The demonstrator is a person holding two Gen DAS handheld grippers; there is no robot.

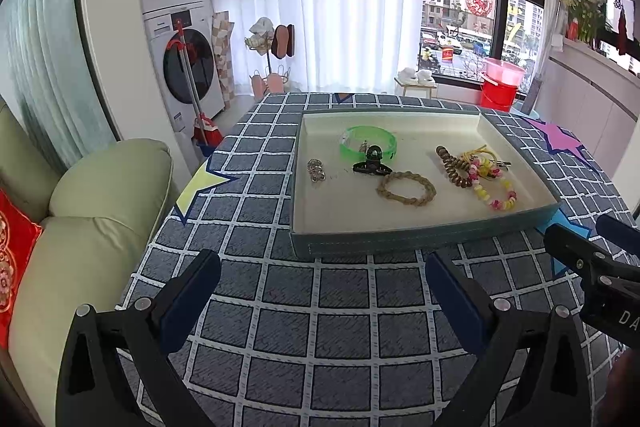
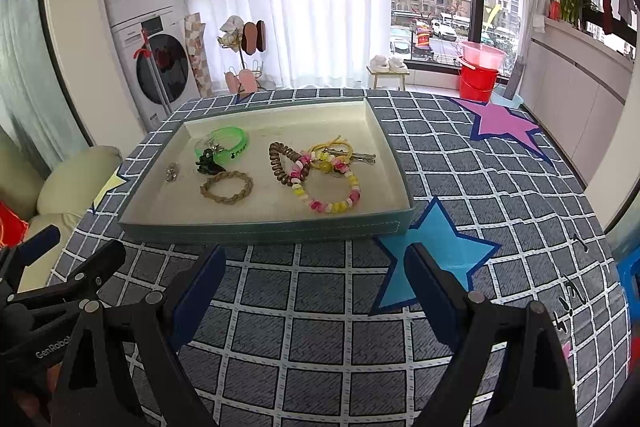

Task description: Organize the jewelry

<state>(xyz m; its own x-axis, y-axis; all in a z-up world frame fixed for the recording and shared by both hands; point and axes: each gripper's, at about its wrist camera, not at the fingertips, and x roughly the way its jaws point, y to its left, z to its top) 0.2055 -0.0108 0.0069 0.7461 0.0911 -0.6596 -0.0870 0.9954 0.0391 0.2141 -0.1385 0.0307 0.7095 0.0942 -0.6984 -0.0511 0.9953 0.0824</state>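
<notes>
A shallow teal tray point(image 1: 400, 241) point(image 2: 264, 227) with a cream inside lies on the checked tablecloth. In it lie a green bangle point(image 1: 368, 143) point(image 2: 236, 141), a black claw clip point(image 1: 370, 163) point(image 2: 208, 163), a small silver piece point(image 1: 316, 171) point(image 2: 173, 171), a braided tan bracelet point(image 1: 406, 189) point(image 2: 227, 187), a brown coil tie point(image 1: 454, 167) point(image 2: 286, 161), a pink and yellow bead bracelet point(image 1: 496, 187) point(image 2: 332, 195) and yellow ties with hairpins point(image 2: 344, 151). My left gripper point(image 1: 322, 287) is open and empty in front of the tray. My right gripper point(image 2: 316, 281) is open and empty, also in front.
The table point(image 2: 500, 187) carries star patches, blue point(image 2: 432, 247) and purple point(image 2: 500, 121). A pale sofa point(image 1: 80, 227) with a red cushion stands left of the table. Stacked washers, a curtain, a stool and red buckets point(image 2: 478, 71) stand beyond.
</notes>
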